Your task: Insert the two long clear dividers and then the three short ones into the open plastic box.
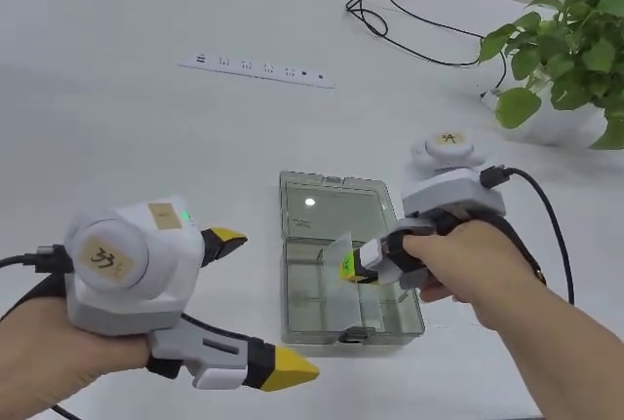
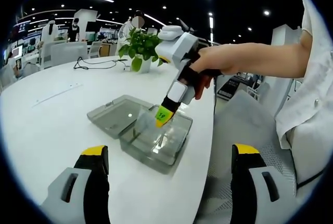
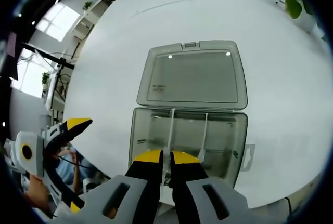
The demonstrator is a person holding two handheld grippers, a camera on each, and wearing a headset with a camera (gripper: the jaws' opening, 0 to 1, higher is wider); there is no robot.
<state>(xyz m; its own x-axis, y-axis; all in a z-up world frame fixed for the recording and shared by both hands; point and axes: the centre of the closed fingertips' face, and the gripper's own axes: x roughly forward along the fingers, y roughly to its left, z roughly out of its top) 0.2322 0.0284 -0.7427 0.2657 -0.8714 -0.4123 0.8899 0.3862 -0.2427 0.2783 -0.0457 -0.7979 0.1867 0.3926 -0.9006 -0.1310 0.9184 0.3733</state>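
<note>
The left tongs (image 1: 261, 303) hang spread and empty at the near left, apart from the work. Just to their right the open plastic box (image 1: 289, 288) sits on the white desk (image 1: 146, 137), its lid (image 1: 331, 208) laid flat behind it. Inside, one clear divider (image 3: 203, 133) stands upright across the tray, apparently seated; whether it is long or short I cannot tell. Beside it a second divider (image 3: 170, 126) reaches into the box, its near part pinched between the right tongs (image 3: 166, 157), which are pressed together on it.

The sheet looks thin, light and slick; it is probably stiff enough to slide down its slots, yet likely to bow or skate out under a hard squeeze; a hold on the upper edge, square to the slots, seems best.

The desk is smooth; farther back lie a power strip (image 1: 258, 68) and a black cable (image 1: 409, 25); a potted plant (image 1: 570, 45) stands at the right. The left gripper view shows an open office with strip lights overhead.
</note>
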